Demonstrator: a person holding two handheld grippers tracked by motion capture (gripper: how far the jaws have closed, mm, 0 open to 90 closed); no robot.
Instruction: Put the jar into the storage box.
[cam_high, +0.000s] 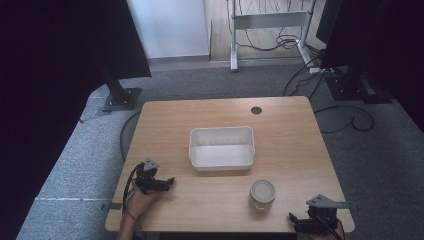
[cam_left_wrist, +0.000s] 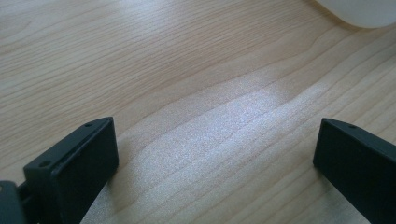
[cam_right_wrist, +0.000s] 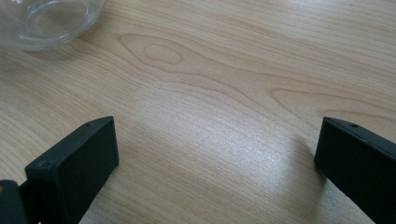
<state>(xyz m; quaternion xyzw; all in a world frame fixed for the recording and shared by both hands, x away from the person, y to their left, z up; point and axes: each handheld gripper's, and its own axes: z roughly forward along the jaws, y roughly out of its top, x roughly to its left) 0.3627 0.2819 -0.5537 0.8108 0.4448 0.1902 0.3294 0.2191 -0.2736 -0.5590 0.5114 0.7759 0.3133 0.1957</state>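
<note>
Pale wood-grain table (cam_high: 200, 120), rectangular, w/ a white rectangular plastic tub (cam_high: 221, 148) near its middle; everything below is placed relative to that tub. Clear glass jar w/ a pale lid (cam_high: 262, 194) stands upright just off the tub's near right corner, apart from it. Left gripper (cam_high: 170, 181) is near the tub's near left corner, a hand (cam_high: 142, 201) behind it; in the left gripper view its jaws stand wide apart over bare wood, nothing between them, tub's white edge (cam_left_wrist: 359, 11) at top right. Right gripper (cam_high: 295, 220) is further out past the jar, at the table's near edge; jaws wide apart, holding nothing, jar's glass base (cam_right_wrist: 44, 21) at top left of the right gripper view.
</note>
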